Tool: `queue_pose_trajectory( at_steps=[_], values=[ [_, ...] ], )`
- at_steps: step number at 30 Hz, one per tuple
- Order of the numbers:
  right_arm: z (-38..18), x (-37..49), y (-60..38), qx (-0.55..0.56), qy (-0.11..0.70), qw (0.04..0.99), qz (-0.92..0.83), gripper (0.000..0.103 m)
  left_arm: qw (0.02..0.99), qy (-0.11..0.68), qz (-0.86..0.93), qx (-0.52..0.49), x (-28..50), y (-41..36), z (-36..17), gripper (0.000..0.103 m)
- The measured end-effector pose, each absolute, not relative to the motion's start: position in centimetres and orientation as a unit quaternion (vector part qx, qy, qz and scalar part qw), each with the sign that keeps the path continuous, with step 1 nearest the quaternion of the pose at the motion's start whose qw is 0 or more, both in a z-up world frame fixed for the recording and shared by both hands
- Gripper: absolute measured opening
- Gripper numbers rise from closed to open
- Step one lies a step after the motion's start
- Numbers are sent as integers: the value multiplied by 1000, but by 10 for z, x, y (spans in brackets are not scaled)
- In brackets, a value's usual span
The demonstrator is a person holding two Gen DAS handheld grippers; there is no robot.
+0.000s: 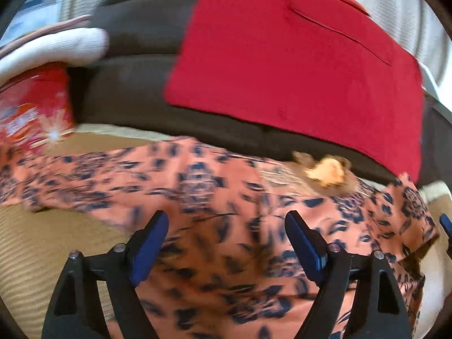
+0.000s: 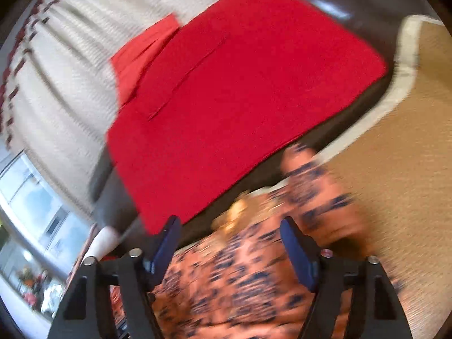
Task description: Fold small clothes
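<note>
A salmon-orange garment with dark blue print (image 1: pixel 214 214) lies spread on a tan ribbed surface (image 1: pixel 36 248). It also shows, blurred, in the right wrist view (image 2: pixel 254 271). My left gripper (image 1: pixel 226 234) is open just above the garment, its blue pads (image 1: pixel 149 251) wide apart and empty. My right gripper (image 2: pixel 230 243) is open over the garment's edge, with nothing between its pads (image 2: pixel 296 257). A golden trim piece (image 1: pixel 327 172) sits on the garment's far edge.
A red folded cloth (image 1: pixel 296 62) lies on a dark sofa (image 1: pixel 132 84) behind the garment; it also shows in the right wrist view (image 2: pixel 226 99). A red printed item (image 1: pixel 34 110) and a white cushion (image 1: pixel 53 48) sit at left. Cream curtains (image 2: pixel 70 70) hang behind.
</note>
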State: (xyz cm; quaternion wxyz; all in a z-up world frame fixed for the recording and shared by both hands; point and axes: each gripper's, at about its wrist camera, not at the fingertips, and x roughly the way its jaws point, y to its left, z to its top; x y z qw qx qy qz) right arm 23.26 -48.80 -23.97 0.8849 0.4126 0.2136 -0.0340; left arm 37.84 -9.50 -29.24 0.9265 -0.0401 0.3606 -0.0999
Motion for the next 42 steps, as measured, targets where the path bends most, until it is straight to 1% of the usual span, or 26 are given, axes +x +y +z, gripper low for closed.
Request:
queue_pose_trajectory(
  at_steps=[1,3,7,10,11,12,13,14,17,21,25,27,29,31,34,35,37,38,39,40,41,42],
  values=[
    [-248,228,-498,427,208,879,-40,68,919,373,-122,-29,383,-108,-298,85],
    [-262,223,-521,463,199,862,-54,59,904,401,-146,-9,391,-132,-309,85],
    [-273,214,-561,494,181,847,-71,58,883,441,-158,12,402,-159,-332,84],
    [-280,221,-567,503,184,842,-60,58,865,473,-171,-3,409,-162,-347,41],
    [-283,226,-568,505,189,840,-55,58,868,468,-166,-2,408,-160,-349,32],
    [-288,229,-568,508,193,838,-50,58,871,462,-167,-3,408,-160,-348,26],
    [-290,232,-568,510,199,835,-47,58,873,457,-173,-8,408,-159,-346,14],
    [-293,237,-567,511,207,833,-46,58,874,452,-177,-18,409,-156,-343,8],
    [-297,249,-563,509,222,831,-40,58,882,429,-188,-38,407,-147,-331,5],
    [-297,262,-549,477,233,847,-37,58,895,398,-194,-49,398,-136,-309,4],
    [-291,257,-548,463,233,854,-37,58,917,360,-169,-39,394,-119,-283,4],
    [-289,260,-545,455,235,858,-33,59,928,345,-137,-19,393,-108,-273,4],
    [-281,260,-543,448,243,860,-28,59,939,336,-68,29,397,-97,-273,2],
    [-282,265,-537,446,254,858,-22,60,933,353,-14,63,408,-87,-286,2],
    [-286,281,-521,422,303,854,-10,60,912,393,54,102,418,-76,-306,2],
    [-290,289,-511,401,331,854,-10,60,911,396,61,99,418,-73,-307,2],
    [-307,308,-489,346,411,843,-14,59,919,386,33,66,415,-72,-298,3],
    [-318,316,-478,320,445,836,-24,60,925,374,11,56,412,-77,-292,8],
    [-314,315,-471,298,431,851,-34,60,928,368,1,55,411,-81,-290,15],
    [-310,316,-466,283,432,856,-38,60,932,357,-12,58,407,-89,-285,41],
    [-308,318,-460,270,443,854,-38,60,936,347,-23,62,403,-96,-283,65],
    [-305,317,-456,258,442,858,-46,60,939,336,-30,69,400,-102,-281,68]
  ],
)
